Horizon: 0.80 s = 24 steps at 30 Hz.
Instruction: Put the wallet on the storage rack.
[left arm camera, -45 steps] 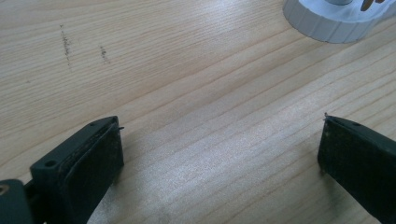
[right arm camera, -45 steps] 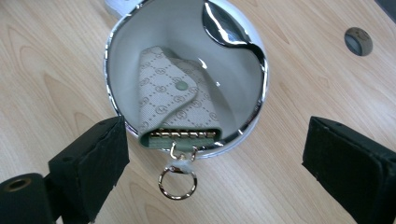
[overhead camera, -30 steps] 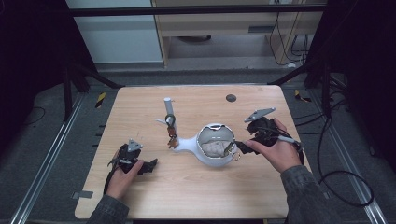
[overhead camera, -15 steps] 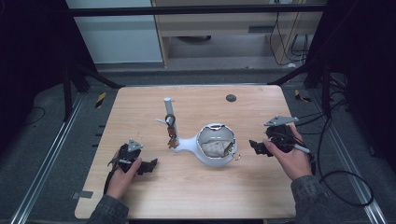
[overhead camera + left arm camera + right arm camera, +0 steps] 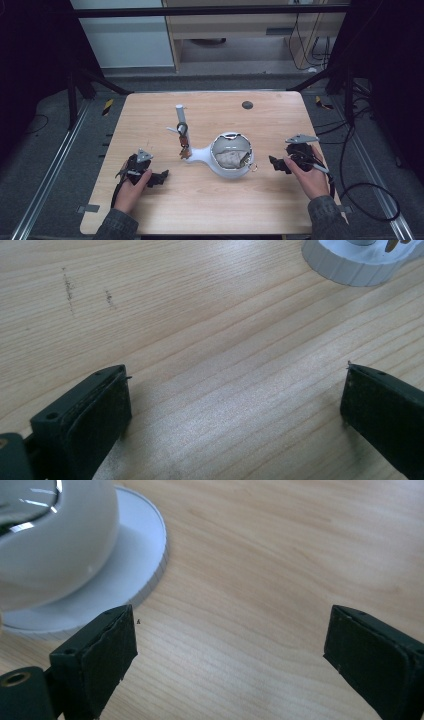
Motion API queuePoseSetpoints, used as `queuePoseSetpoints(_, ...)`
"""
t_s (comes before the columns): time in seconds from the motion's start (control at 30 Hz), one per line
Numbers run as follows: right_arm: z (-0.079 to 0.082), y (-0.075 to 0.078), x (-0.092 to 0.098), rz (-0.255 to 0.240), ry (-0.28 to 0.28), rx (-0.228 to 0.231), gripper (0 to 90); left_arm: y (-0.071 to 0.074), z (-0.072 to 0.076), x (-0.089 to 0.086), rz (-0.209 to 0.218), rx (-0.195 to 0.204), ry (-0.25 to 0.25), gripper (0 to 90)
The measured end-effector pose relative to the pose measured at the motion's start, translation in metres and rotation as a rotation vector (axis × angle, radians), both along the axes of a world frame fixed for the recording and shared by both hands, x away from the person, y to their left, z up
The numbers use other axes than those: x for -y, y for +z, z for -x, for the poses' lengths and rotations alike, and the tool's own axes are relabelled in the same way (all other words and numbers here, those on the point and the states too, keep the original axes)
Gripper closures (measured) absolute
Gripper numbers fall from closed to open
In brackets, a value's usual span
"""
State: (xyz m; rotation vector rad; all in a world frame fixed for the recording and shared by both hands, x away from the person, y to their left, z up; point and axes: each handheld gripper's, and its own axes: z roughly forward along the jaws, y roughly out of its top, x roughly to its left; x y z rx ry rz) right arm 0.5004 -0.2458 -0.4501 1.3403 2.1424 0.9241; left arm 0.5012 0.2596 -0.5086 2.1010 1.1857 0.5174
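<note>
Claws both spread, empty: left claw [image 5: 161, 178] on counter [image 5: 210, 210], right claw [image 5: 276, 164] beside white bowl [image 5: 231, 156]. Work looks done, hands parked.

A white round bowl [image 5: 231, 156] on a flat round base sits mid-table, opening up, something pale grey inside, spout leftward.

Pretty dim up high, murky black all round the lit table [image 5: 210, 200]. Sharp wood grain between both jaw pairs, soft shadows under them, glare top-left.
</note>
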Motion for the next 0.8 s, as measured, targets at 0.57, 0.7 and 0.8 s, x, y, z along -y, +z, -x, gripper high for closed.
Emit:
queuePoseSetpoints(0.57, -0.002, -0.042, 0.01, -0.033, -0.072, -0.063, 5.5, 0.0, 0.0, 0.0, 0.0, 0.0, 0.0, 0.0)
queuePoseSetpoints(0.7, -0.004, -0.048, 0.009, -0.034, -0.085, -0.054, 5.6, 0.0, 0.0, 0.0, 0.0, 0.0, 0.0, 0.0)
queuePoseSetpoints(0.8, -0.006, -0.053, 0.009, -0.036, -0.097, -0.062, 5.4, 0.0, 0.0, 0.0, 0.0, 0.0, 0.0, 0.0)
